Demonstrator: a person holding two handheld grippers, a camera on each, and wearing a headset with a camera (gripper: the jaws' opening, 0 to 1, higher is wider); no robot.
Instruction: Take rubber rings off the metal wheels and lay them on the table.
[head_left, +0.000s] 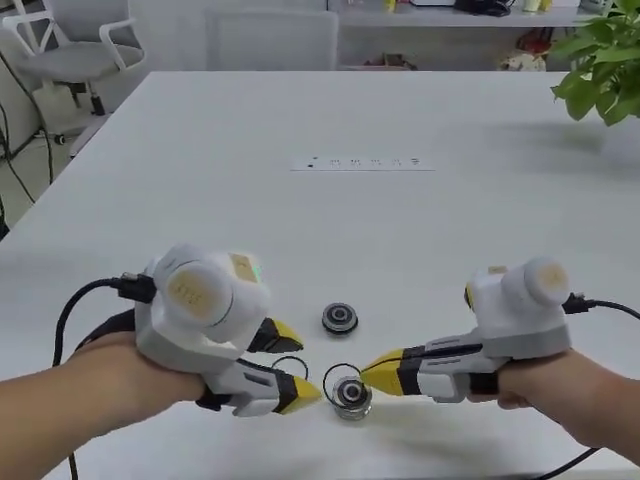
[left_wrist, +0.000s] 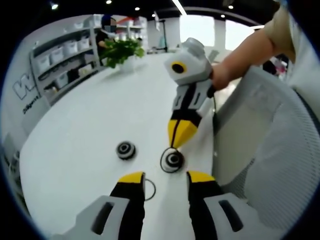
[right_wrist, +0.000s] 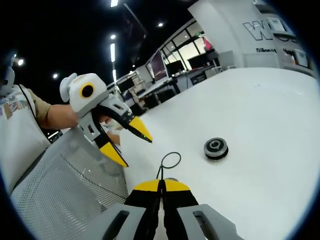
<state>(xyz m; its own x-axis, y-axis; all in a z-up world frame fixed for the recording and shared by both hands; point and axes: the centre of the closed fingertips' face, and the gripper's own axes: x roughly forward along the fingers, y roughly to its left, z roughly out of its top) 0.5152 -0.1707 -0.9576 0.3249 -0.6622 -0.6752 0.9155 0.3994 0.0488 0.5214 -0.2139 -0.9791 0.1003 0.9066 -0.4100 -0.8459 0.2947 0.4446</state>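
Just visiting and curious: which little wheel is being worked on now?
On the white table, look near its front edge, between the left gripper and right gripper. That metal wheel lies at the right one's shut tip, which pinches a rubber ring; the other wheel stands alone farther out.

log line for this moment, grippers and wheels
left gripper open | right gripper shut, tip at near wheel | loose rubber ring on table by left jaws | far wheel untouched

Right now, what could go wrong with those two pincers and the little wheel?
The right gripper appears shut on a thin rubber ring beside the near wheel; it could slip free and snap back. The left gripper is open, not holding that wheel, so a pull may drag or tip it.
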